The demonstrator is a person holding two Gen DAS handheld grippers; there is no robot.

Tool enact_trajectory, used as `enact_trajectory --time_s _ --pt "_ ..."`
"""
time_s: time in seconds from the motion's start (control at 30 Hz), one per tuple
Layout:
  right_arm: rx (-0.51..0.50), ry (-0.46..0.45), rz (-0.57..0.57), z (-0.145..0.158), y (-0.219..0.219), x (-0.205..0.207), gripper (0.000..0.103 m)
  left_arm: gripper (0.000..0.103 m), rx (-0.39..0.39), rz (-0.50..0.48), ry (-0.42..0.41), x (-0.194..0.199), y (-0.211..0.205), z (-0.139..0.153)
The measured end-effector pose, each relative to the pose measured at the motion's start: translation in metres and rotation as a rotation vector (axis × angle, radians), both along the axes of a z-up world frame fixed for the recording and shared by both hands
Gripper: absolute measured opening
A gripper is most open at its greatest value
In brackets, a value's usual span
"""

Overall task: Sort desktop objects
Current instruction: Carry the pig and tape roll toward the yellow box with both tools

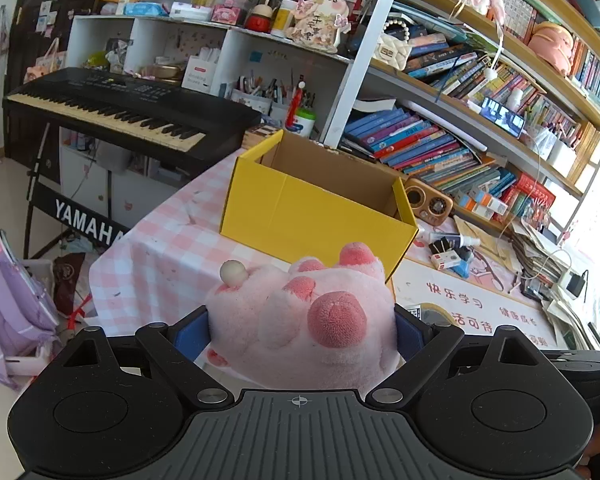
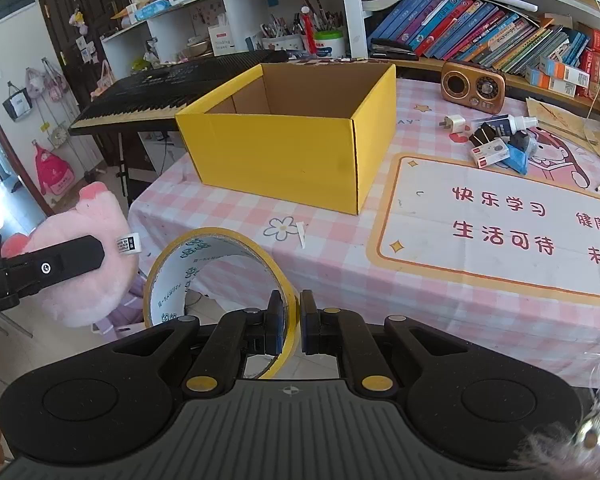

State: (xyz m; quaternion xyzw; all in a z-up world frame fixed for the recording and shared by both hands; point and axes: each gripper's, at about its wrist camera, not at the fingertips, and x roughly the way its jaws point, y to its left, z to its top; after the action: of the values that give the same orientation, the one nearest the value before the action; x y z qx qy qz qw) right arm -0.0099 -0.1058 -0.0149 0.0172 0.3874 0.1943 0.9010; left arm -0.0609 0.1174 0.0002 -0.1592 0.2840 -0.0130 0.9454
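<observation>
On the far left a black keyboard [image 1: 112, 112] stands beside the bench [image 2: 220, 208], which wears a pink checked cloth. The left gripper [image 1: 302, 332] is clamped on a pink plush paw [image 1: 304, 320], its blue pads pressing both sides of the soft toy; the paw's darker pink toe pads face up. In the right wrist view the same plush paw [image 2: 96, 240] hangs in the air off the near left edge of the bench, with one black finger of the left gripper [image 2: 52, 260] across it.

Further right, the right gripper [image 2: 291, 320] pinches the wall of a yellow tape roll [image 2: 220, 280], one finger inside the ring and one outside, the roll held on its edge above the near edge of the bench.

Beyond both stands an open yellow cardboard box [image 2: 284, 152], on the far left part of the bench; nothing shows inside it. To its right lie a printed desk mat [image 2: 500, 220], and at the far right a small brown radio [image 2: 474, 86] and a cluster of binder clips and small packs [image 2: 496, 148].
</observation>
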Motion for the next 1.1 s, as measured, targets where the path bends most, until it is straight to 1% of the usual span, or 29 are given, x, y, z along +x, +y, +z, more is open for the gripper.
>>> enact_trajectory --time_s 0.33,0.47,0.6,0.9,1.1 --pt "-0.003 -0.014 -0.002 0.007 0.002 0.005 0.007 0.092 0.009 -0.014 -0.020 0.005 0.001 0.006" --pt "0.002 -0.042 -0.005 0.018 0.002 0.016 0.007 0.092 0.013 -0.014 -0.049 0.012 0.003 0.016" --pt "0.008 -0.084 -0.010 0.031 0.002 0.032 0.007 0.092 0.026 -0.010 -0.096 0.024 0.006 0.029" --pt "-0.011 -0.164 -0.004 0.054 0.007 0.083 0.007 0.092 0.077 -0.029 -0.183 0.074 0.005 0.055" --pt "-0.042 -0.190 0.011 0.064 0.013 0.134 0.007 0.092 0.114 -0.048 -0.204 0.114 0.002 0.063"
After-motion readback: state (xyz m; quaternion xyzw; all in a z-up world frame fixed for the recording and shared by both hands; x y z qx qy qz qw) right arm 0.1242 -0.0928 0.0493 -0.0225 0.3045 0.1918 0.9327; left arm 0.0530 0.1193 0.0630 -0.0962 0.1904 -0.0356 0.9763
